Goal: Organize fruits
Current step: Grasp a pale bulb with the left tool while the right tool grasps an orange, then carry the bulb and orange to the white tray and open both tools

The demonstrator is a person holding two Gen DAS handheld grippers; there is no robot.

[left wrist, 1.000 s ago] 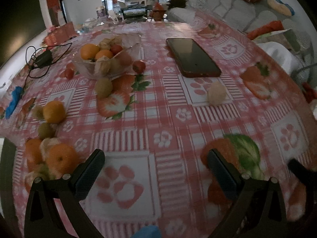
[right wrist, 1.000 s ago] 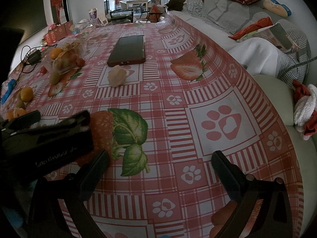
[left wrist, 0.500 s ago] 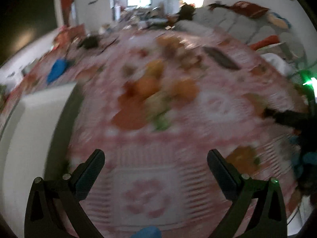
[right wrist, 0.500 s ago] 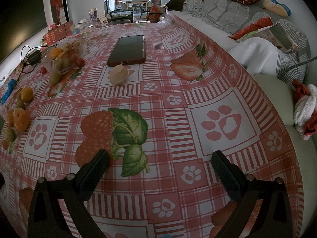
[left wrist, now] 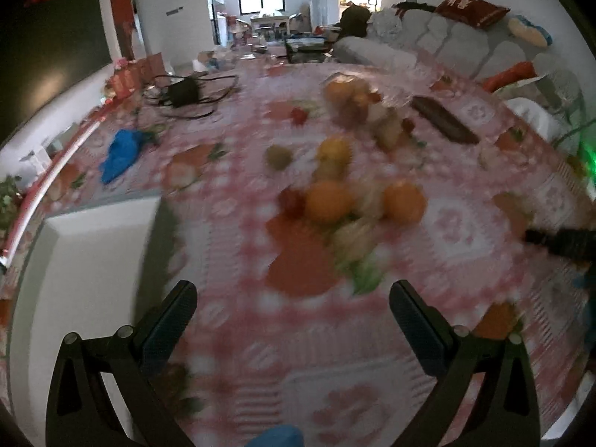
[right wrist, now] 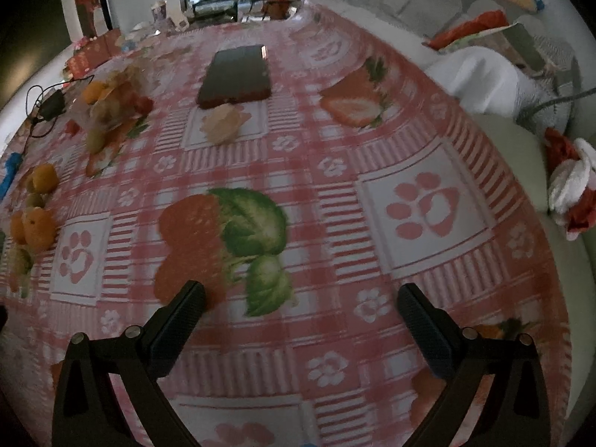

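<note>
Left-wrist view motion-blurred; loose fruits (left wrist: 346,205) indistinct, perhaps oranges.

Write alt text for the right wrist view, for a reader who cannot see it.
The open right gripper hovers empty over a red-checked, fruit-printed tablecloth. A dark rectangular phone lies ahead, a pale husked fruit just before it, loose oranges far left.
</note>
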